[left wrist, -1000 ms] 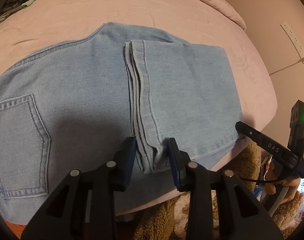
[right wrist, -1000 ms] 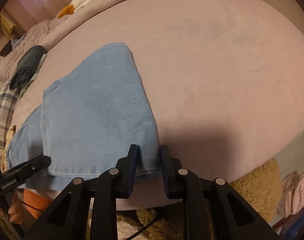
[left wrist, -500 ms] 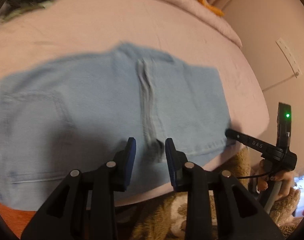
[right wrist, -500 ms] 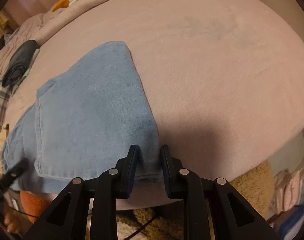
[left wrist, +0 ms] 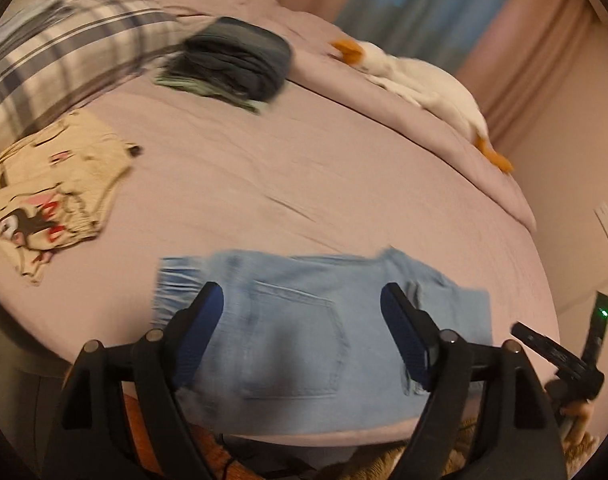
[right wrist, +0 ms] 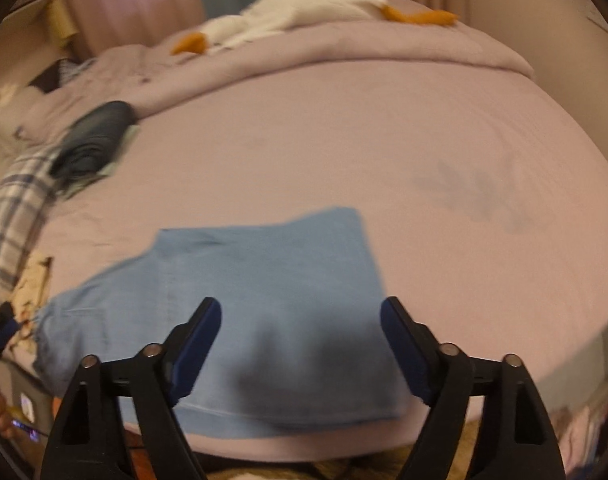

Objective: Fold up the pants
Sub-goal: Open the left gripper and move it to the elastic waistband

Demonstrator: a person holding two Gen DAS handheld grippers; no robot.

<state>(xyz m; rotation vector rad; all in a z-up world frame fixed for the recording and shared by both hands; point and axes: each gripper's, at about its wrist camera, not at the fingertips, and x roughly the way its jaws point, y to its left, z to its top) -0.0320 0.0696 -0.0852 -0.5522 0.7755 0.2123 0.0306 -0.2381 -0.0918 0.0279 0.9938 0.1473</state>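
Pants (left wrist: pixel 304 332), folded light denim with a back pocket up, lie on the near edge of the pink bed (left wrist: pixel 304 184); the left gripper (left wrist: pixel 302 312) hangs over them, jaws spread wide and empty (picture blurred). From the right wrist, the right gripper (right wrist: pixel 300 322) likewise gapes wide above the pants (right wrist: pixel 264 272), gripping nothing.

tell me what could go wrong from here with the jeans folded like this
1. The folded jeans lie at the near edge of the bed, hem close to the drop; a nudge might drag them off.
2. Both the left gripper and the right gripper are open above the denim, so the next grab could catch only the top layer and undo the fold.
3. Both views are blurred, so aiming is uncertain.
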